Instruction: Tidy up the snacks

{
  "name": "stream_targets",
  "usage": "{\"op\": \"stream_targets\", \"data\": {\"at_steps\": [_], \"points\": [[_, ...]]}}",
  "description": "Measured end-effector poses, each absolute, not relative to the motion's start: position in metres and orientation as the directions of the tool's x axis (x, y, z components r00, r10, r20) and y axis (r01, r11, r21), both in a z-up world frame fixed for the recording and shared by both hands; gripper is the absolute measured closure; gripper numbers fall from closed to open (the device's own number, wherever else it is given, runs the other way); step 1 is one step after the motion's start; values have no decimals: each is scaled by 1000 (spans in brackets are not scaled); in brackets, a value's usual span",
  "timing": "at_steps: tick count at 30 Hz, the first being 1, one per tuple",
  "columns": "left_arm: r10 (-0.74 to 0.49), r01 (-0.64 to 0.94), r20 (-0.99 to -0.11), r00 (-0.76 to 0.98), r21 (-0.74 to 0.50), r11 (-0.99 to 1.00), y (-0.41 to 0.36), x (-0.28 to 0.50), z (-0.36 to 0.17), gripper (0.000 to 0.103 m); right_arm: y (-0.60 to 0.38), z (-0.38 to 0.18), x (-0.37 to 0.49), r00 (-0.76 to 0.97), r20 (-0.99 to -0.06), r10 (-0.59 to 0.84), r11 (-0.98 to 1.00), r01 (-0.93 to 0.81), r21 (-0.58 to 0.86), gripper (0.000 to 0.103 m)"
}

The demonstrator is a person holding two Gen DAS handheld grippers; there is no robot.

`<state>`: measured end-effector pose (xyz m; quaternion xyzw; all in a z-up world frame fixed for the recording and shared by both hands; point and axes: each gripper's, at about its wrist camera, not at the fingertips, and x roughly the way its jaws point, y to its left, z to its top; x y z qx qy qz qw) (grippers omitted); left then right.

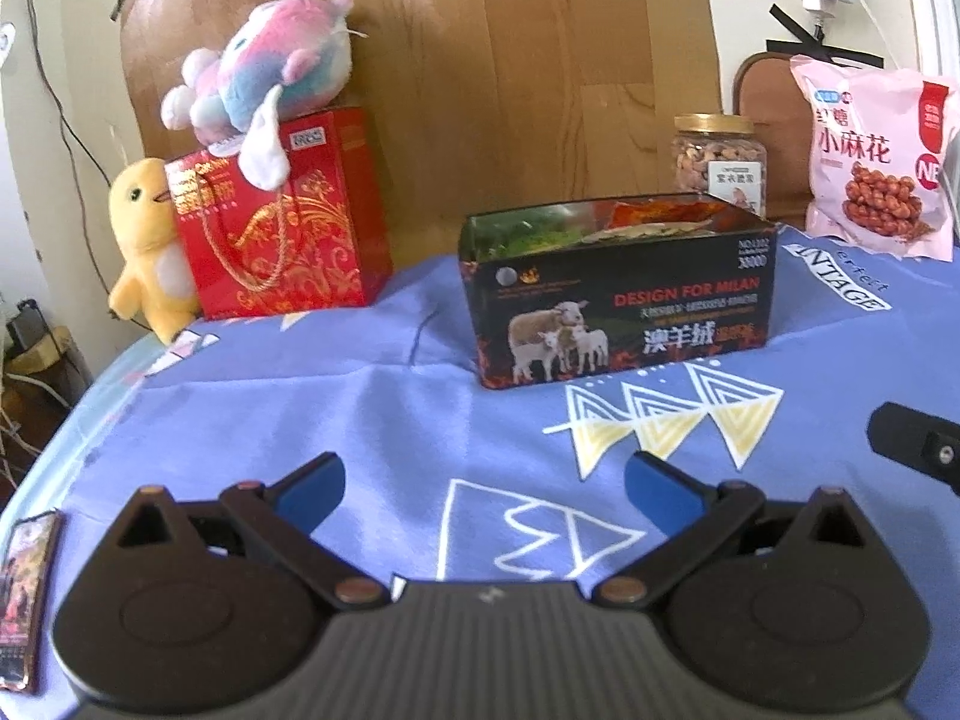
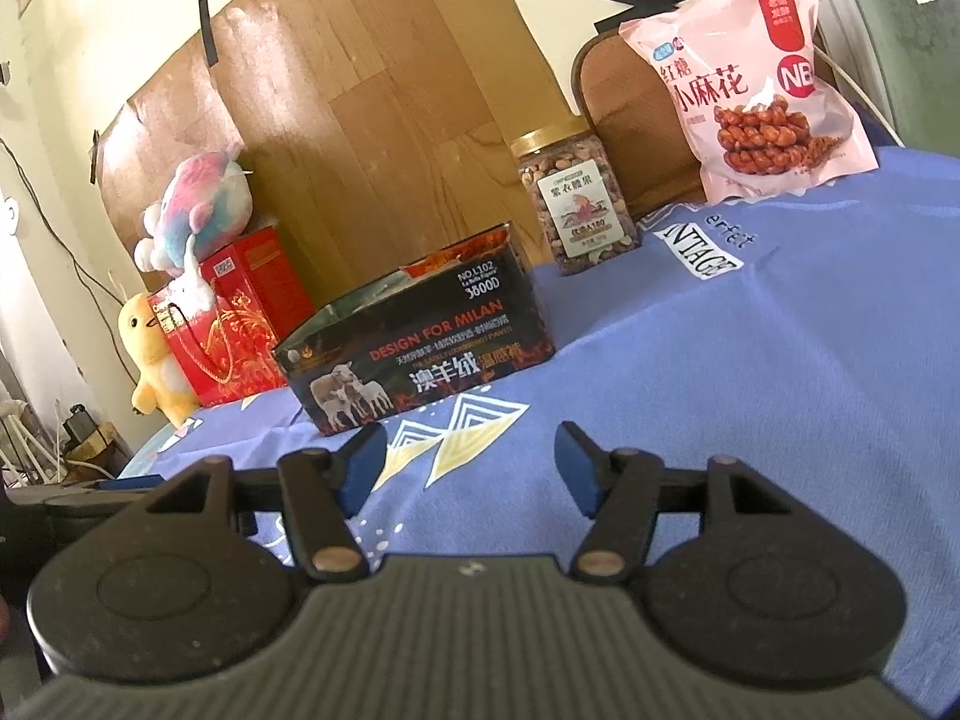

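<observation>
Left wrist view shows the left claw [image 1: 485, 483] spread wide and empty over the blue patterned cloth on the desk [image 1: 336, 402], facing the open black cardboard box printed with sheep [image 1: 621, 315], which holds snack packets. Behind that box stand a gold-lidded clear jar of nuts [image 1: 719, 159] and, rightward, a pink bag of fried dough twists [image 1: 877, 156]. Right claw [image 2: 471, 468] also hovers wide and empty, near the box.

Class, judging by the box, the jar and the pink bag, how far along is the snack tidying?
Done: the black box already holds some packets. In hand: nothing; the left gripper and right gripper are both open and empty over the blue cloth. Left: the nut jar and pink bag stand outside the box at the back.
</observation>
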<state>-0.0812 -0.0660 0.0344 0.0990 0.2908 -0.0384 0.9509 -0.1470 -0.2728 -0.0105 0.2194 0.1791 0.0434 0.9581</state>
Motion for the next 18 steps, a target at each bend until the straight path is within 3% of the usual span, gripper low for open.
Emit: {"op": "stream_targets", "data": {"at_steps": [18], "points": [[-14,151,-599,801,179,972,-73,-89,26,0,-276,-10,-152,935,-317,158,893,2,450,36]]}}
